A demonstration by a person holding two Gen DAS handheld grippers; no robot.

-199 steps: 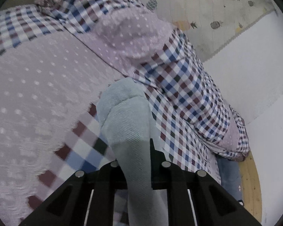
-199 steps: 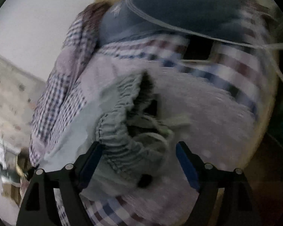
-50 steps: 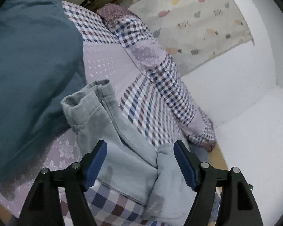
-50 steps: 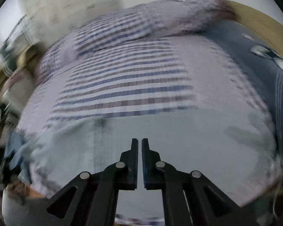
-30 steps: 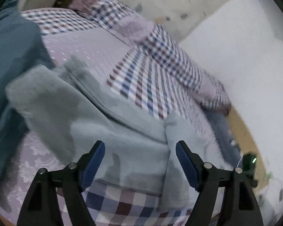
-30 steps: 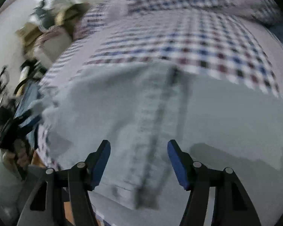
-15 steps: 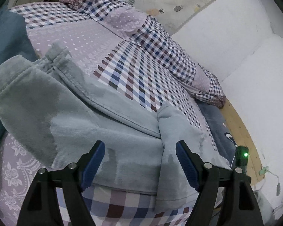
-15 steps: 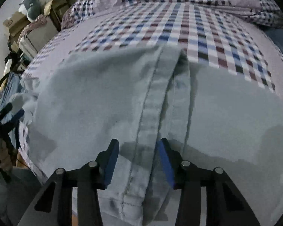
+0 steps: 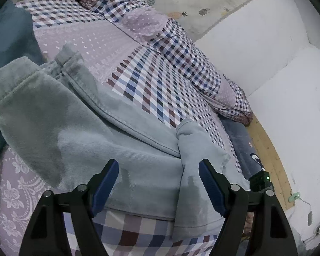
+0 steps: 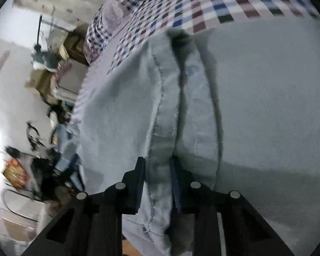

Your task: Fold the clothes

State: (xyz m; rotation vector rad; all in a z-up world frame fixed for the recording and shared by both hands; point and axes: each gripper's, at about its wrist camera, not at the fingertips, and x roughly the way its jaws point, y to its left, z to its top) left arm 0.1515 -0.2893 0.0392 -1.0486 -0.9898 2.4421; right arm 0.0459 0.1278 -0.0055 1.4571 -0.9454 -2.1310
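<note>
Light grey-blue trousers point(image 9: 79, 132) lie partly folded on a checked and lilac bedspread point(image 9: 151, 89). In the left wrist view a folded leg end point(image 9: 198, 155) lies over the main panel. My left gripper point(image 9: 157, 183) is open and empty, just above the trousers' near edge. In the right wrist view my right gripper point(image 10: 159, 166) is shut on a thick seamed fold of the trousers point(image 10: 162, 111), with the rest of the cloth point(image 10: 266, 106) spread to the right.
A dark teal garment point(image 9: 8, 34) lies at the bed's left. A checked pillow point(image 9: 181, 49) lies along the white wall point(image 9: 266, 49). A navy garment point(image 9: 243, 140) and a wooden bed frame point(image 9: 271, 162) are at the right. Cluttered furniture point(image 10: 53, 68) stands beyond the bed.
My right gripper has closed from open onto the seamed fold of the trousers and tilted. My left gripper stays open and has barely moved over the trousers.
</note>
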